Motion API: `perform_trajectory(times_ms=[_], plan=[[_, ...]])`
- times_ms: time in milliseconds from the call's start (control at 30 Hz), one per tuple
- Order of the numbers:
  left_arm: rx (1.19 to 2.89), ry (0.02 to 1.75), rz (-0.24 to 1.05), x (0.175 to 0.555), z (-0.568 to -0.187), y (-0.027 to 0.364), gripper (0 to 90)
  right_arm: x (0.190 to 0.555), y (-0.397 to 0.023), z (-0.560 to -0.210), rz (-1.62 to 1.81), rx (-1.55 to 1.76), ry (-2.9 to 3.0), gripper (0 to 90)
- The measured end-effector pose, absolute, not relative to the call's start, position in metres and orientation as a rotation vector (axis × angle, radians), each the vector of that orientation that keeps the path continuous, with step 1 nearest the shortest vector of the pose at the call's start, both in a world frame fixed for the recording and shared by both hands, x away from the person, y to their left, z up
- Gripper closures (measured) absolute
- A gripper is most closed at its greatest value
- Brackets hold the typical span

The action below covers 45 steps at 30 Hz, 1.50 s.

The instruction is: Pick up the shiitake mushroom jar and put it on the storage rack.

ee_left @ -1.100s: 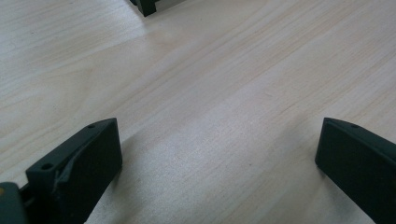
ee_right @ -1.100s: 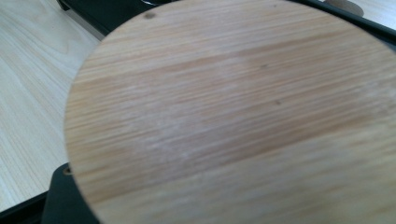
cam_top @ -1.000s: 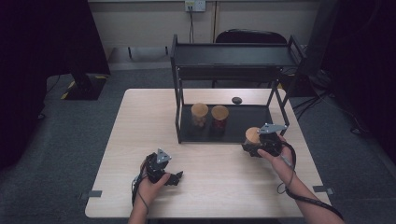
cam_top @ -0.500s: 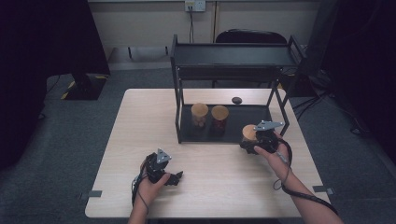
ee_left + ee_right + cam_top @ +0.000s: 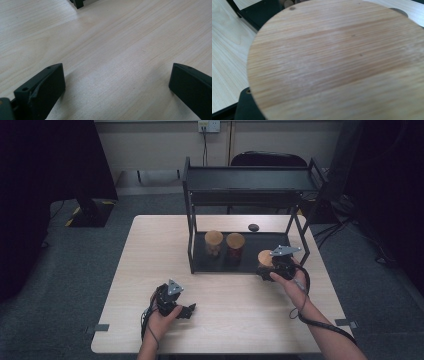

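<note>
The right gripper (image 5: 270, 269) has its jaws clamped on a jar (image 5: 265, 261) with a round bamboo lid (image 5: 342, 60), flat and finely grained. In the high view the jar is at the front right of the black rack (image 5: 250, 172), just at the edge of the rack's dark lower tray (image 5: 250, 262), and the person's right hand (image 5: 295, 282) wraps the gripper from behind. Whether the jar rests on the tray or is held off it cannot be told.

There are three jars in all: the gripped one and two more (image 5: 213, 242) (image 5: 235, 245) standing side by side on the tray, near its left post, each with the same pale wooden lid over a clear body.

The left gripper (image 5: 186, 311) lies low on the tabletop (image 5: 150, 245) near the front edge, its two black jaws spread wide with nothing but bare pale wood grain between them. It is well apart from the rack.

One small dark round object (image 5: 253, 227) sits on the tabletop behind the rack. The rack is a metal frame with a top shelf.
</note>
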<state>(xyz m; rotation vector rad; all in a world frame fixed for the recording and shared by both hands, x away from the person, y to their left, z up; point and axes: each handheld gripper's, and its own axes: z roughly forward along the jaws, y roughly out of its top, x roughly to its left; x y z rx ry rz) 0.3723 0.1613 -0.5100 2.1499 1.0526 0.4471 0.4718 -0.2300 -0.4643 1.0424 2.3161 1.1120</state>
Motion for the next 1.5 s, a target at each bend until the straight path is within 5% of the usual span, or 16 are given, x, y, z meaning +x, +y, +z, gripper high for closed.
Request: perform_trajectory(times_ms=[1500], plan=[[2.150,1.053,0.447,0.372,-0.510,0.161,0.1,0.495,-0.224,-0.465,1.104,1.066,2.279,25.2]])
